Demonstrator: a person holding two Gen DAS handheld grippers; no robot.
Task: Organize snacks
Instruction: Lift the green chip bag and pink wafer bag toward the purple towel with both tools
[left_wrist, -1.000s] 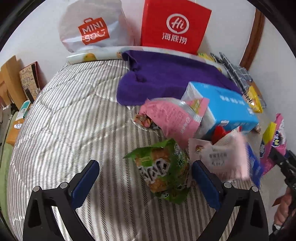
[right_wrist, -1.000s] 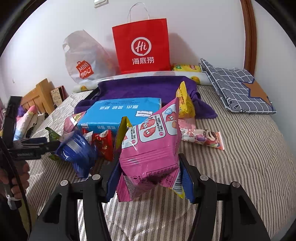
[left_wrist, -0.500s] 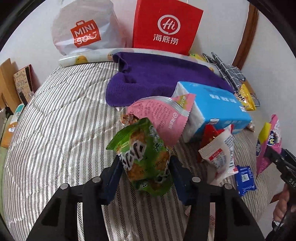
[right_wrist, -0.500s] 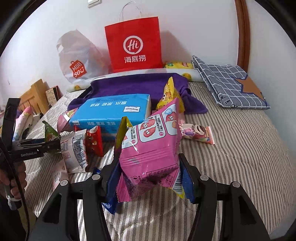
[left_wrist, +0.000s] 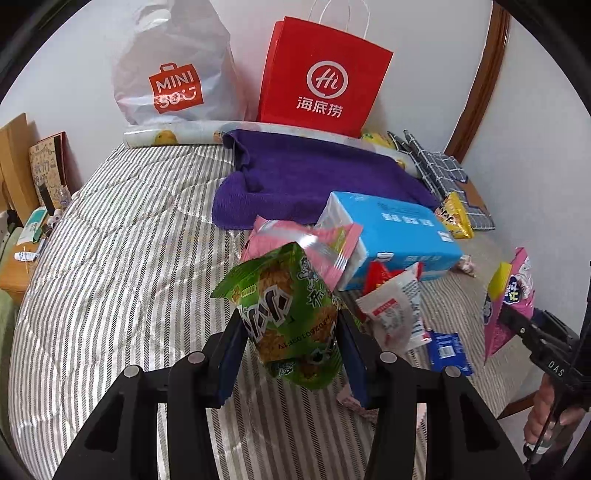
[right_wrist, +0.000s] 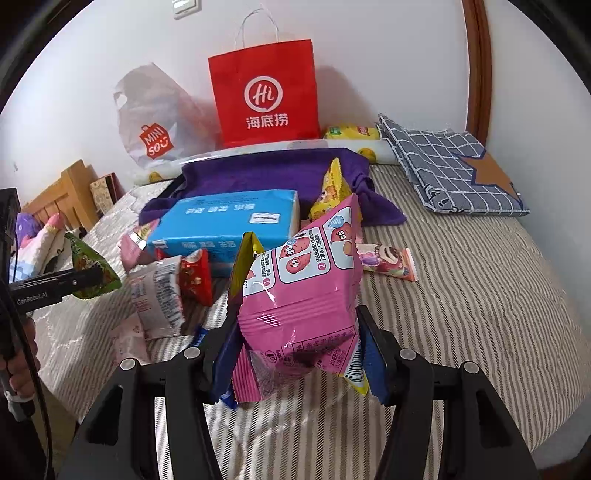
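Left gripper (left_wrist: 291, 343): jaws have just been closing and now pinch a green snack bag (left_wrist: 288, 314), crinkly glossy foil, puffed pillow shape, held upright between the blue pads and lifted off the bed (left_wrist: 110, 258). Bed cover is quilted fabric with thin grey-white stripes.

Just beyond the jaws: a pink foil packet (left_wrist: 314, 240) with a silver crimped edge, touching the green bag's top. Beyond and to the right of the jaws, a blue rectangular soft pack (left_wrist: 391, 229), smooth plastic wrap, looks like tissues but the print is too small to be sure. Right of the jaws, a white crinkled sachet (left_wrist: 395, 314) leaning on a small red packet (left_wrist: 380, 271), and a flat dark-blue sachet (left_wrist: 447, 347) on the cover. Far ahead, a purple terry towel (left_wrist: 314, 181), a white plastic bag (left_wrist: 173, 74) and a stiff red paper bag (left_wrist: 325, 77) against the wall.

Right gripper (right_wrist: 299, 350): jaws about half closed, clamped on a pink snack bag (right_wrist: 306, 288), shiny plastic, puffed, yellow side seam, tilted left, clear of the bed. Right of these jaws, beyond them, a small flat pink wrapper (right_wrist: 388, 262) lies on the stripes; further right, a folded grey checked cloth (right_wrist: 450, 166).
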